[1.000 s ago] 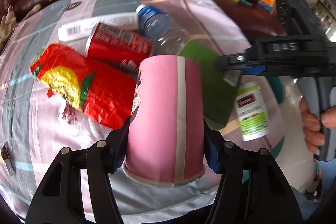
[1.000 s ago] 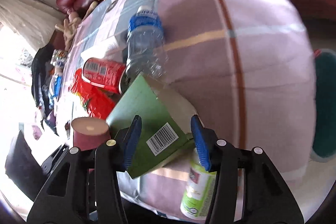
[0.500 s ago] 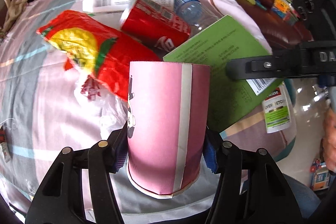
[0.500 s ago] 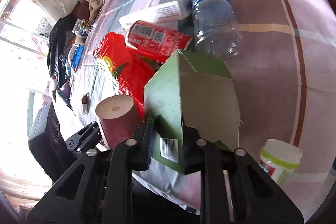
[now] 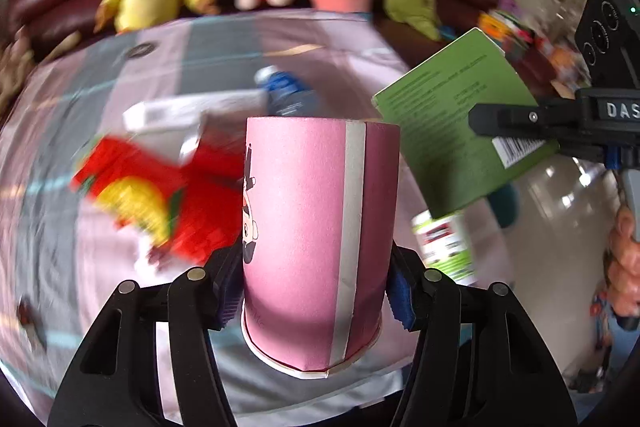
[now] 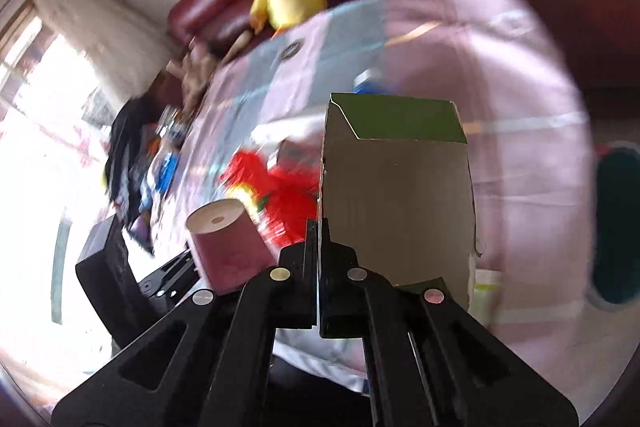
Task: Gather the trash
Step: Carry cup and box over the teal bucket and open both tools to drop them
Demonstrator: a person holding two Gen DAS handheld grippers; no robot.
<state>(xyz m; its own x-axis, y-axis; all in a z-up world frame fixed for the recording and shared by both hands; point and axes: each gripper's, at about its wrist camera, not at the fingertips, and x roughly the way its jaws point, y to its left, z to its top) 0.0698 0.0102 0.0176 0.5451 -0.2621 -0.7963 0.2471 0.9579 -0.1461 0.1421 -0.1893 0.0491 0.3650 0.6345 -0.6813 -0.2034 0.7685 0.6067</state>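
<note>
Plush toys line a dark red sofa (image 5: 48, 7) behind the tabletop (image 5: 224, 43), which is covered in a pink and grey cloth. Left hand-held gripper (image 5: 316, 291) pinches an inverted pink paper cup (image 5: 316, 227) by its sides, raised off the cloth. Right hand-held gripper (image 6: 318, 255), pads pressed together, clamps one wall of a flattened green carton (image 6: 396, 195), also lifted clear. Red wrapper (image 5: 160, 195), blue-capped bottle (image 5: 286, 93) and green-labelled jar (image 5: 444, 245) lie on the cloth, the jar near its right edge.

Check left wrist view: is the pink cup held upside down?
Yes, the pink cup sits between the left gripper pads with its rolled rim toward the camera and base pointing away.
</note>
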